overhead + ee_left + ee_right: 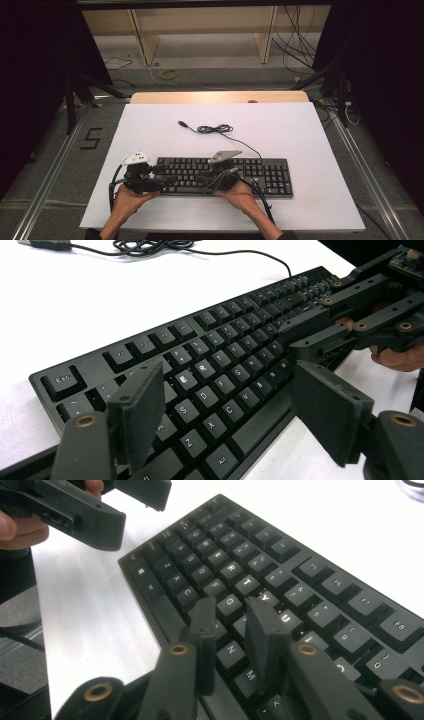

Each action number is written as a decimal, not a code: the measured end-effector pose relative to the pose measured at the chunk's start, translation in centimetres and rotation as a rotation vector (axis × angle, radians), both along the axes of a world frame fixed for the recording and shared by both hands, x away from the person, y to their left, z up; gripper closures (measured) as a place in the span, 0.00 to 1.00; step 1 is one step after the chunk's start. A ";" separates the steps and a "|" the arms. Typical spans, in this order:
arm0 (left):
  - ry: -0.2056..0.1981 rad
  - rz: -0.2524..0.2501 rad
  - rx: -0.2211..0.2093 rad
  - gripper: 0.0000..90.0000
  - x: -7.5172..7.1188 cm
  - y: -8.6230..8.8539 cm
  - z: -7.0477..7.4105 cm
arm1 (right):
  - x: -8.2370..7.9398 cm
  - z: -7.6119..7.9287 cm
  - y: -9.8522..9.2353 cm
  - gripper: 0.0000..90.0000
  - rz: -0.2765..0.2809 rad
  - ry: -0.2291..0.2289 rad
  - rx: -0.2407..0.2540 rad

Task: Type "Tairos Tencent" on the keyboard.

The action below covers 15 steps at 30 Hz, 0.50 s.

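A black keyboard [260, 175] lies near the front of the white tabletop [300, 135]. Its cable [216, 129] is bunched behind it and ends in a loose USB plug [183, 123]. My left gripper [159, 181] is at the keyboard's left end. In the left gripper view its jaws stand wide open [235, 415], one above the Q and A keys, the other past the front edge, holding nothing. My right gripper [214, 178] hovers over the middle letter keys. Its jaws [235, 630] are a narrow gap apart above the H and N keys, with nothing pinched between them.
The white top sits on a wooden table [220, 96] whose edge shows behind it. Beyond it the floor carries loose cables and a yellow coil [169, 74]. Metal rails [50, 175] run along both sides. Bare white surface lies behind and to the right of the keyboard.
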<state>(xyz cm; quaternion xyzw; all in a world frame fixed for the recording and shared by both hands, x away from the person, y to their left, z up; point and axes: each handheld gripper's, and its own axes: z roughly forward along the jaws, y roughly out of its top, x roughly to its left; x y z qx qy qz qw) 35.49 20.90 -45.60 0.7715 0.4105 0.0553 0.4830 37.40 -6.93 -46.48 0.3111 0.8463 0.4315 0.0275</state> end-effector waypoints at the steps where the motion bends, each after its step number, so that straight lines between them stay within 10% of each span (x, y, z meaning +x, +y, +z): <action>1: 0.002 0.000 0.000 0.32 0.0 0.0 0.0 | 0.0 0.1 0.0 0.82 0.000 0.001 0.004; 15: 0.028 -0.009 0.031 0.37 0.6 -0.2 0.0 | 0.0 0.6 -0.6 0.68 -0.005 0.000 0.037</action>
